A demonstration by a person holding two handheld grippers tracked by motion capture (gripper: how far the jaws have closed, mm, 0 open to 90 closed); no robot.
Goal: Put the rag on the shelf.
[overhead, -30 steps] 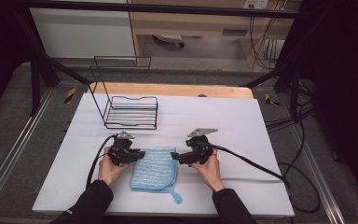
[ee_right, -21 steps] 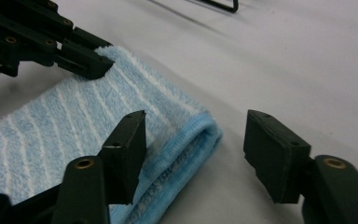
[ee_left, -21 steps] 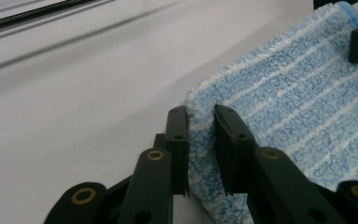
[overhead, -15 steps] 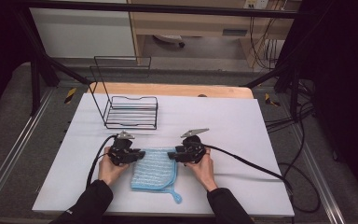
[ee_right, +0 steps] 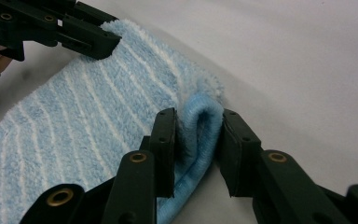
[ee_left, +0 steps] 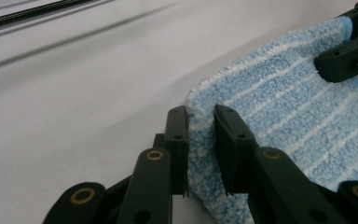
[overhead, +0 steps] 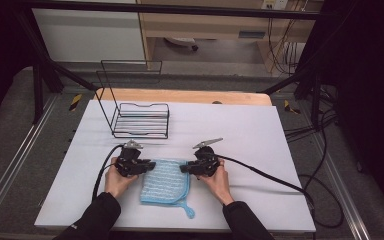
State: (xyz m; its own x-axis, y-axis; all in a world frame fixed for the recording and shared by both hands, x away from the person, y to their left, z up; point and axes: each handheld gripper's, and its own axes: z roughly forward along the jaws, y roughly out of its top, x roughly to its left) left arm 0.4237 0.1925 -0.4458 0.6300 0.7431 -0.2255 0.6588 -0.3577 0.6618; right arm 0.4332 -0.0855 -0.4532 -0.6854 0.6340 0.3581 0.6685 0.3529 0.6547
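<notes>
— White sheeting covered the table (overhead: 260,150), with dark floor and cables round it. What stood at the far left?

— An empty black wire rack (overhead: 141,120), well back from the hands. Nearer the person, going left to right, came the left gripper (overhead: 149,166), then the cloth (overhead: 166,181), then the right gripper (overhead: 186,168).

— And the cloth itself?

— Pale blue with white stripes, lying flat on the sheet between the two grippers, a small loop (overhead: 190,212) trailing from its near right corner (the loop pointed toward the person).

— How was the left gripper set?

— Clenched on the cloth's left far corner. In the left gripper view the cloth (ee_left: 303,116) was bunched between the two black pads, which pressed on it from both sides. The other gripper (ee_left: 349,44) showed at that view's top right, on the opposite corner.

— The right one?

— Its jaws had just been closing, and they pinched a fold of the cloth's right far corner. In the right gripper view the cloth (ee_right: 88,121) rolled up into a soft ridge between the pads, squeezed there. The left gripper (ee_right: 81,30) held its corner at that view's top left.

— Were the hands up or down?

— Both hands rested low at the table, each wrapped round its gripper, sleeves dark, a cable (overhead: 270,175) running off to the right.
</notes>
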